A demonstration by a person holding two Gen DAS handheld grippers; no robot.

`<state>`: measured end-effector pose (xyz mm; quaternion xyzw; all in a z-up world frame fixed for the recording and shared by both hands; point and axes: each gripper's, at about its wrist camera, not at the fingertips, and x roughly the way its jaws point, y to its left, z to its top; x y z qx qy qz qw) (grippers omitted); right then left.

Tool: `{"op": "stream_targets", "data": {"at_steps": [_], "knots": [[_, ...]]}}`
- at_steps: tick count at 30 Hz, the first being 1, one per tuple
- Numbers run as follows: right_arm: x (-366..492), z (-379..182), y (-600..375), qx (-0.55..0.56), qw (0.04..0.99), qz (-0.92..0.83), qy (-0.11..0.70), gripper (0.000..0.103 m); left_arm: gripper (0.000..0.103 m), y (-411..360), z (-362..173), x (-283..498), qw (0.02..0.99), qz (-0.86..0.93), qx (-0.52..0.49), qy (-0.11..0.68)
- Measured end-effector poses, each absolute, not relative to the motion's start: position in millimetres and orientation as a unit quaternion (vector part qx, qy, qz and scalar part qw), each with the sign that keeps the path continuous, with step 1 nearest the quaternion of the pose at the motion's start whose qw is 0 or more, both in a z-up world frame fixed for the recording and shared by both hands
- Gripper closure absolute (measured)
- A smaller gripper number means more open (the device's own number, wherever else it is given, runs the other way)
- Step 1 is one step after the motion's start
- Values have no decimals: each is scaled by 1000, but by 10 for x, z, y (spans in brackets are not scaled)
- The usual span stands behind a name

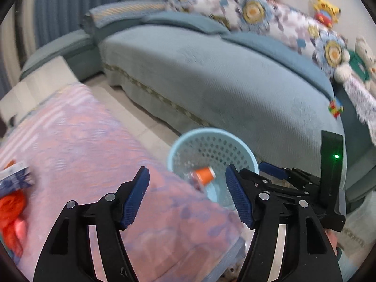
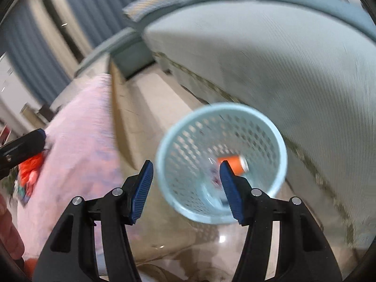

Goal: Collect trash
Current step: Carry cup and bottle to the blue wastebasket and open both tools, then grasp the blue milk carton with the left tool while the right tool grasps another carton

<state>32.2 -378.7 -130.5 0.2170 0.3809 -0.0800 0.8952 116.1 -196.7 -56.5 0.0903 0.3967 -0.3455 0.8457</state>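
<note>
Left wrist view: left gripper spread wide, empty; right gripper likewise, above the blue basket w/ a bottle inside. Red wrapper on the pink cloth looks light, crinkly, slippery; pinch a bunched fold.

My left gripper and right gripper share black arms, ribbed blue pads, silver screws (green light, right edge).
</note>
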Motion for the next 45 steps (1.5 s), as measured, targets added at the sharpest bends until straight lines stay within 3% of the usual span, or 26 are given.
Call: {"op": "stream_targets", "data": {"at_steps": [3, 14, 26, 40, 45], "knots": [[406, -978, -3480, 190, 914, -49, 355, 48, 31, -1542, -367, 1095, 859, -337, 51, 381], [1000, -264, -2122, 93, 939, 69, 324, 48, 31, 414, -38, 890, 938, -147, -20, 313], [1618, -232, -538, 13, 926, 165, 340, 48, 30, 2268, -233, 1264, 937, 9, -23, 349], [2178, -521, 352, -56, 921, 123, 365, 29, 31, 2386, -768, 2033, 893, -38, 44, 447], [2299, -715, 391, -87, 910, 103, 392, 32, 48, 2343, -926, 2137, 876, -26, 50, 479]]}}
